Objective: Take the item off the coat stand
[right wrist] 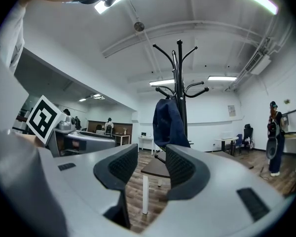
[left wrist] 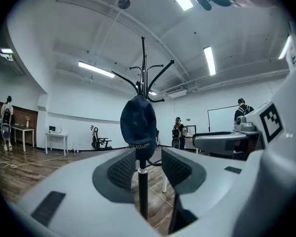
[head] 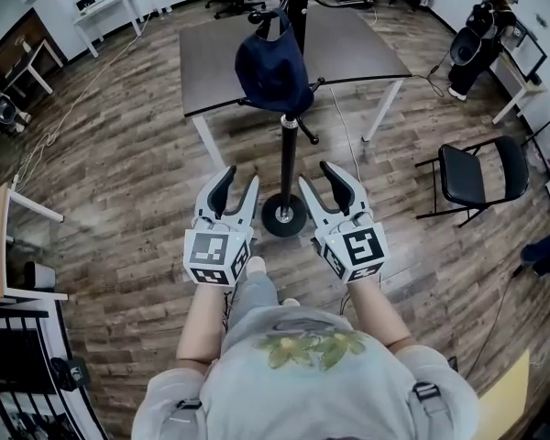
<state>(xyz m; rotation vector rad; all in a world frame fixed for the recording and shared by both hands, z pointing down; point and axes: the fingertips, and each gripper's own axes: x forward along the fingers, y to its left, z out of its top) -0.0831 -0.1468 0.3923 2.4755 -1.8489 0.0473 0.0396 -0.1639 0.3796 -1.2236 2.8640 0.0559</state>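
Head view, nearest first: the person's forearms reach forward, and both tools sit side by side at chest height. The left gripper (head: 239,180) has its jaws spread with nothing between them, and the right gripper (head: 317,177) is the same, wide apart and empty. Each gripper view confirms this, showing only clear air between the ribbed pads. Just past the jaw tips, at 12 o'clock, the round base (head: 284,216) of the coat stand (head: 289,149) rests on the wooden floor, with neither gripper touching it. Farther up the pole hangs the task's item, a dark blue cap (head: 273,67), caught on one of the stand's hooks on the 11 o'clock side of the pole and well apart from both tools. It appears to be cloth, so it is probably light, soft and floppy, not fragile, and likely to fold where it is pinched. A good hold would be a pinch on its lower rim or a fold of the crown, lifting up and off the hook rather than pulling sideways, which could snag the fabric or rock the stand. Behind it stands a dark table (head: 357,49), and a folding chair (head: 481,174) sits at 3 o'clock.
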